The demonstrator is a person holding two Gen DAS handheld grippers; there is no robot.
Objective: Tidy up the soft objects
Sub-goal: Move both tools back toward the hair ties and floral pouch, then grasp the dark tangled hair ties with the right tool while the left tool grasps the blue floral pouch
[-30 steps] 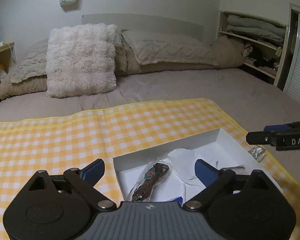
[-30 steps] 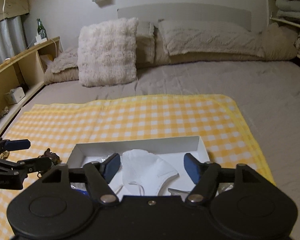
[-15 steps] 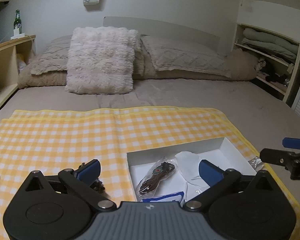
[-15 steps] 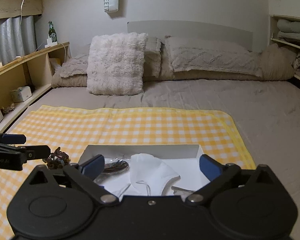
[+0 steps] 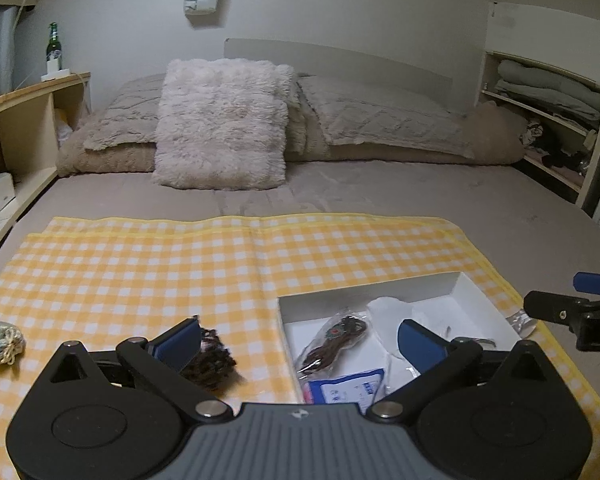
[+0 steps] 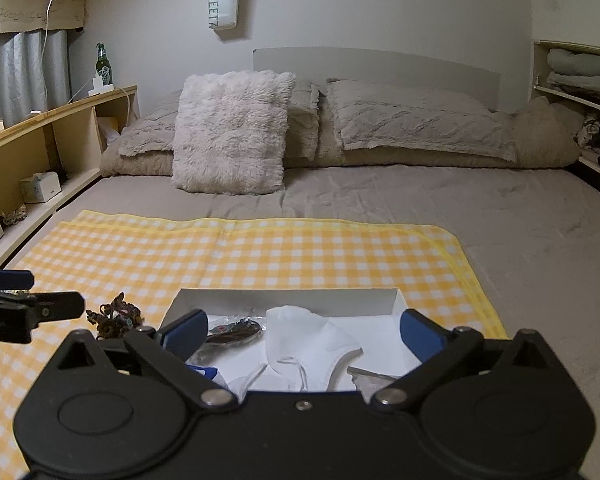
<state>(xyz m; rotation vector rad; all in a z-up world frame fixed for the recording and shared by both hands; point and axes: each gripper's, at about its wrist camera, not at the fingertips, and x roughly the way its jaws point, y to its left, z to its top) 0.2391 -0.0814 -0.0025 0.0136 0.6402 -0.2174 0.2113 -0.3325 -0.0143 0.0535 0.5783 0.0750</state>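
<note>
A white box (image 5: 466, 286) sits on the yellow checked cloth (image 5: 140, 272). It holds a white mask (image 6: 312, 344), a bagged brown bracelet (image 5: 332, 340) and a blue-and-white packet (image 5: 348, 392). My right gripper (image 6: 304, 332) stands wide open over the box with the mask lying loose below, untouched by its pads. My left gripper (image 5: 300, 340) is open too, straddling the box's left wall. A dark brown tangle (image 5: 208, 360) lies on the cloth by its left finger. Each gripper shows at the edge of the other's view: the right gripper (image 5: 560, 296) and the left gripper (image 6: 36, 292).
A small greenish pouch (image 5: 0, 344) lies on the cloth at far left and a crinkled foil wrapper (image 5: 520, 322) by the box's right side. A fluffy pillow (image 6: 232, 136) and folded blankets lie at the bed's head. Wooden shelves (image 6: 40, 132) run along the left, more shelving on the right.
My right gripper's jaws spread wide from around the mask, which stays in the box. Both grippers drew back and rose a little, bringing the brown tangle and the pouch into view.
</note>
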